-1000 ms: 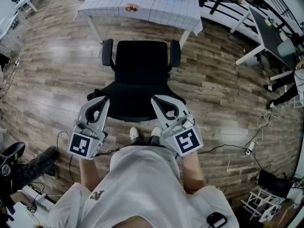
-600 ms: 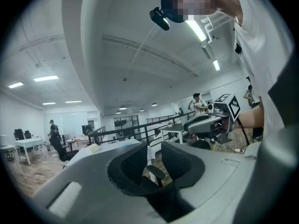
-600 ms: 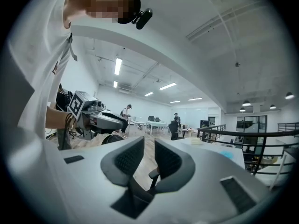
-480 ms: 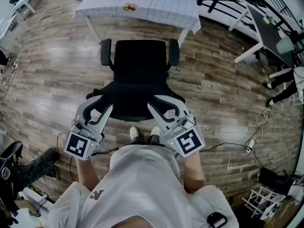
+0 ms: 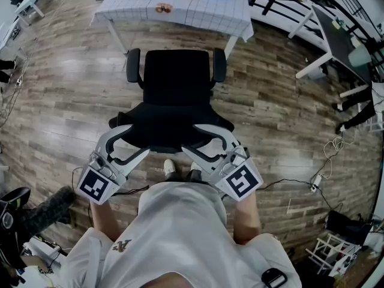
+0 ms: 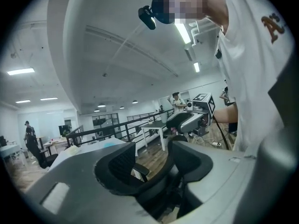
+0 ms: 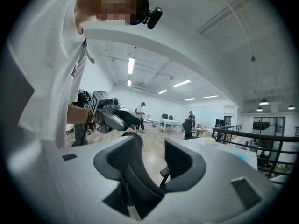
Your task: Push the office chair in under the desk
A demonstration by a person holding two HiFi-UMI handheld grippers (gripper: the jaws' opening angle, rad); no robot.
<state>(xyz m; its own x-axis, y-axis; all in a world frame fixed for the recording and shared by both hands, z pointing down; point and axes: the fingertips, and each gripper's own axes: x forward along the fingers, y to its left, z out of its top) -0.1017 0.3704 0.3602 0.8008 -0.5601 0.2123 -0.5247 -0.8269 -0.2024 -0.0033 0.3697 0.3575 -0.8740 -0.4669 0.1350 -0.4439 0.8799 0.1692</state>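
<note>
Gripper views show left gripper and right gripper opening astride the office chair; head view adds desk.

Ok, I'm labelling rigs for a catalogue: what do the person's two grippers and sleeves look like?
Both the left gripper and right gripper are light grey, with curved jaws, black textured pads and a cube of black-and-white square markers. Their jaws are opening, the chair back between them. The person wears a white short-sleeved T-shirt.
</note>
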